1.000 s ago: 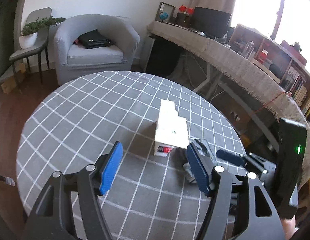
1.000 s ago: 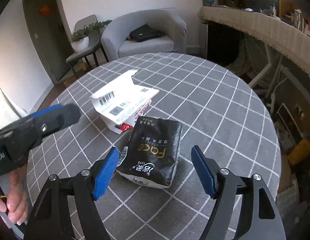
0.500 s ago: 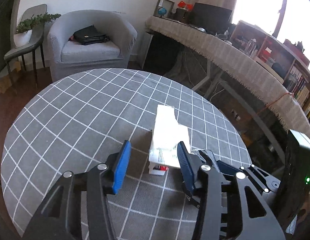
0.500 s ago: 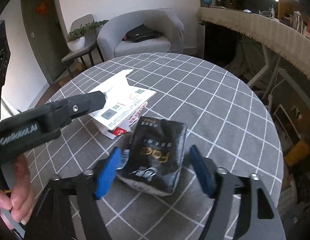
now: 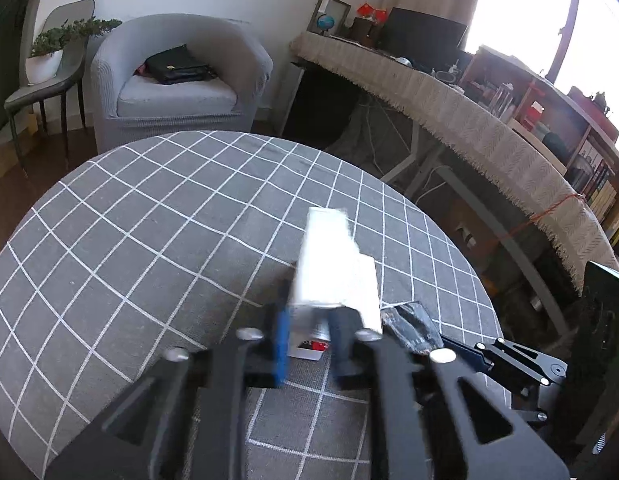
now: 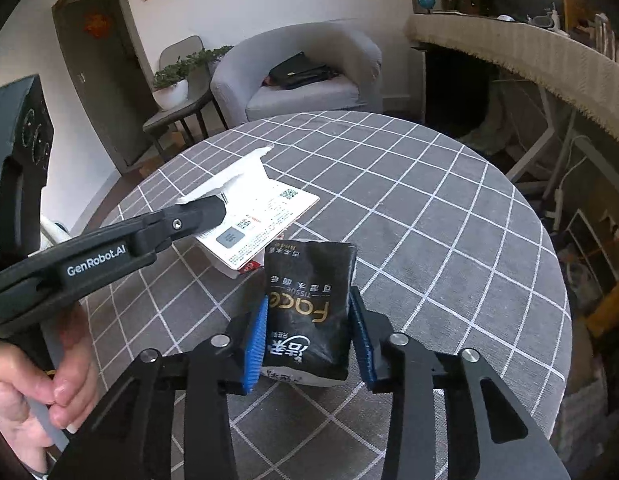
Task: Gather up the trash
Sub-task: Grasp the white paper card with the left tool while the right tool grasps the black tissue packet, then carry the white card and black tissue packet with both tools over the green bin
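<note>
left gripper (image 5: 309, 344) fingers (image 5: 281, 344) motion-blurred, box (image 5: 333, 276) label unreadable

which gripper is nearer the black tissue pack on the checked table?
Right. The right gripper has just closed onto the black tissue pack, pads on both sides. The left gripper sits beside it, closing on the white cardboard box.

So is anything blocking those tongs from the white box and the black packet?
Nothing visible. The left tongs have just been closing around the white box's near end, and the right tongs are closed on the black tissue packet.
</note>
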